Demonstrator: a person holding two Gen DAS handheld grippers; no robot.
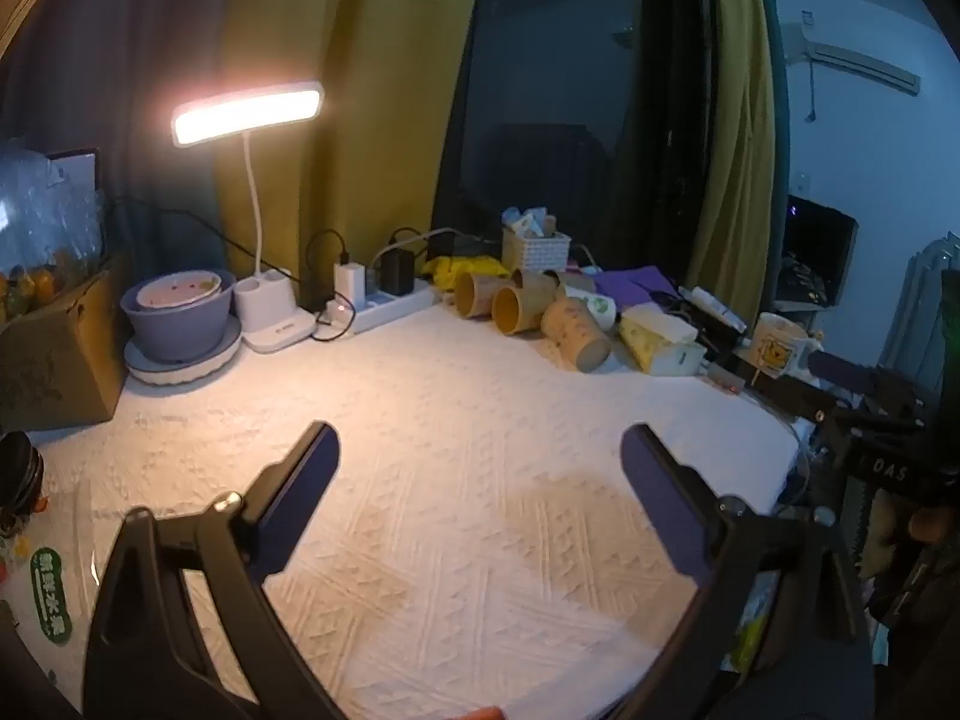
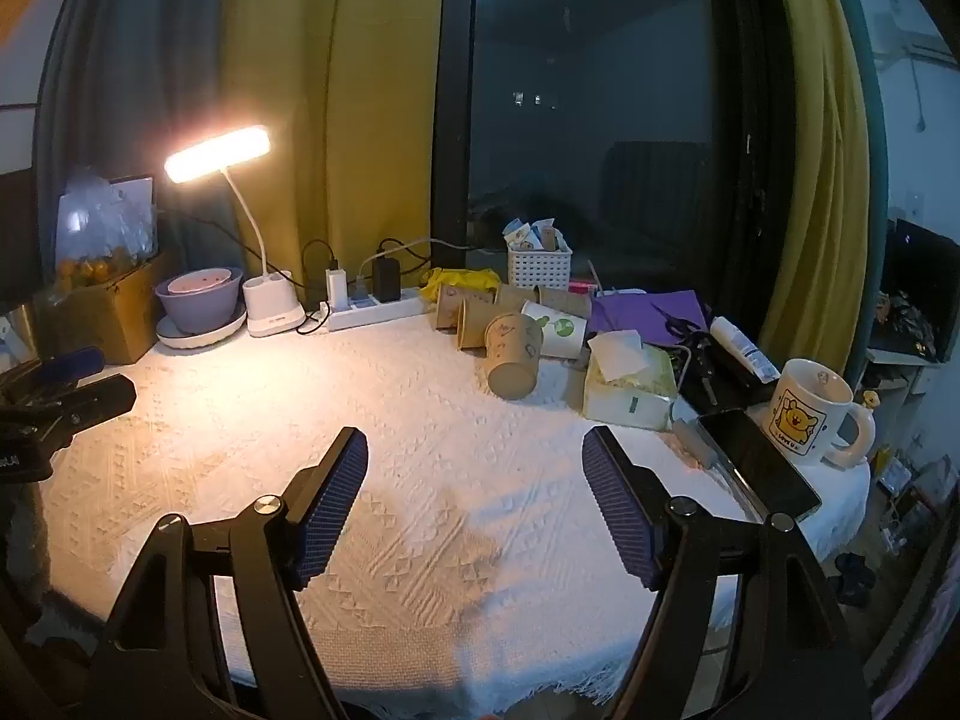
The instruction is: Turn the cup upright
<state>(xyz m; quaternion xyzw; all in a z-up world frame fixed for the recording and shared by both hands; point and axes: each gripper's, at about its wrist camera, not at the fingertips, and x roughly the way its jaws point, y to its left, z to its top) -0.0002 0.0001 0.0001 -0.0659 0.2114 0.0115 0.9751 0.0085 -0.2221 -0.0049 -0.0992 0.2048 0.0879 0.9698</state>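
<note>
Several brown paper cups lie on their sides at the back of the white tablecloth; the nearest cup lies with its base toward me, and it also shows in the left wrist view. A white paper cup lies behind it. My left gripper is open and empty above the cloth, well short of the cups. My right gripper is open and empty, also short of the cups. The right gripper shows at the right edge of the left wrist view; the left gripper shows at the left edge of the right wrist view.
A lit desk lamp stands at the back left by a purple bowl and a power strip. A tissue pack, a phone and a white mug sit at the right. A white basket is behind the cups.
</note>
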